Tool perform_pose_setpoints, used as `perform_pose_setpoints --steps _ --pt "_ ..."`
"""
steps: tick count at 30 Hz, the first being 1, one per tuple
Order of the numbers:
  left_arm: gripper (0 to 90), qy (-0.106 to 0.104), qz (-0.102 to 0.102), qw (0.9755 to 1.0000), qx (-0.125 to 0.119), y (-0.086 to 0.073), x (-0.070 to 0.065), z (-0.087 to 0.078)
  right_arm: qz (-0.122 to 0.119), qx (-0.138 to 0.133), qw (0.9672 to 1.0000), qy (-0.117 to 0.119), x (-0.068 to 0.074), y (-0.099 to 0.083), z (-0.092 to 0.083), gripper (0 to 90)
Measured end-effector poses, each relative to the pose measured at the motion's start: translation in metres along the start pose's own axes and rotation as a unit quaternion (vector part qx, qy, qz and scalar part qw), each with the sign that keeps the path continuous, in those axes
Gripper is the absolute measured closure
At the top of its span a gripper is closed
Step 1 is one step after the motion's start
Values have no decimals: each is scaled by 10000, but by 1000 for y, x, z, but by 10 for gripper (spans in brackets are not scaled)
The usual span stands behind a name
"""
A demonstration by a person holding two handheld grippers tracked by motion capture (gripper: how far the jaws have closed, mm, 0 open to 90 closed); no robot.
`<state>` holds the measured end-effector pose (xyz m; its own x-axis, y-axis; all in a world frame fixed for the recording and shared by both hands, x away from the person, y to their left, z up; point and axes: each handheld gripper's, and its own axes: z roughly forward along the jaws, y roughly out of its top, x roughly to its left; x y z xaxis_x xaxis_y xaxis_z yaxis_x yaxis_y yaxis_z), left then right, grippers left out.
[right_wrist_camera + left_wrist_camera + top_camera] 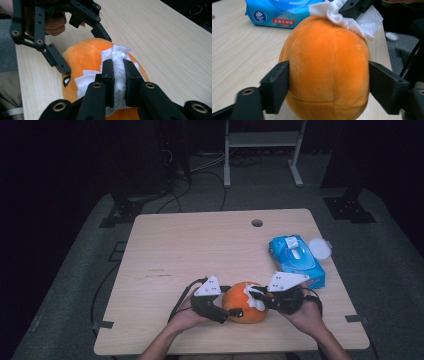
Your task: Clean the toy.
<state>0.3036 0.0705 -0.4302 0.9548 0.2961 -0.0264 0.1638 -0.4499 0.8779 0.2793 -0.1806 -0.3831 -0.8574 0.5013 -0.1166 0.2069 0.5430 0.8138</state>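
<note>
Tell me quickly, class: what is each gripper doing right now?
Left gripper: jaws closed on the sides of the orange plush toy.
Right gripper: jaws shut on a white wipe, pressed on the toy.

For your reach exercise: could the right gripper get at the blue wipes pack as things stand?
Probably yes: the wipes pack lies just beyond the right gripper with bare table between, but its jaws hold a white wipe, to be dropped first.

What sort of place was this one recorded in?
Probably a lab or recording room, not a home: a bare wooden table on grey floor, cables trailing behind it, and a white metal frame against dark surroundings.
</note>
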Motion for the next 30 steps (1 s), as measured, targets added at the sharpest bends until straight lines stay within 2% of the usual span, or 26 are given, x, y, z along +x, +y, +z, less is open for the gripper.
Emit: perform_pose_setpoints --steps 1,2,5,6,7,9,11,12,13,14,16,19,21,23,24,25,27,30 --pt "258 0 0 10000 0 0 0 0 0 0 10000 0 0 0 0 800" --pt "272 84 248 9996 52 3 -4 0 -97 -18 10000 16 7 5 2 800" --pt "285 199 672 9975 112 7 -13 1 -278 -118 9994 179 20 15 5 799" --pt "286 199 672 9975 112 7 -13 1 -278 -118 9994 179 20 15 5 799" --pt "286 301 844 9959 152 8 -18 2 -554 -36 9983 158 31 21 9 799" --pt "296 307 854 9958 144 7 -19 1 -656 34 9978 100 31 22 8 799" --pt "303 273 798 9964 76 5 -17 1 -595 20 9982 79 27 21 6 799" --pt "302 247 720 9971 65 4 -16 1 -484 64 9988 -44 17 17 0 799" --pt "302 247 720 9971 65 4 -16 1 -484 64 9988 -44 17 17 0 799" --pt "302 243 710 9972 56 3 -15 2 -301 117 9994 -132 6 11 -6 799" --pt "293 162 584 9982 -29 3 -14 3 -152 122 9997 -152 0 7 -9 801" --pt "238 103 429 9990 -48 7 -14 5 -167 118 9998 -61 5 8 -5 801" --pt "252 88 414 9991 -71 6 -14 6 -153 -18 9997 188 13 12 -1 800" --pt "275 99 430 9990 -88 6 -15 7 -270 -45 9989 383 22 16 7 800" --pt "287 137 538 9985 6 5 -16 8 -383 14 9986 369 26 18 11 800" --pt "300 137 538 9985 6 5 -16 8 -487 76 9983 310 28 19 12 801" --pt "311 143 550 9984 28 4 -14 6 -514 87 9983 274 27 20 12 801" --pt "316 135 501 9986 70 1 -11 5 -369 166 9991 -84 8 13 -2 800"
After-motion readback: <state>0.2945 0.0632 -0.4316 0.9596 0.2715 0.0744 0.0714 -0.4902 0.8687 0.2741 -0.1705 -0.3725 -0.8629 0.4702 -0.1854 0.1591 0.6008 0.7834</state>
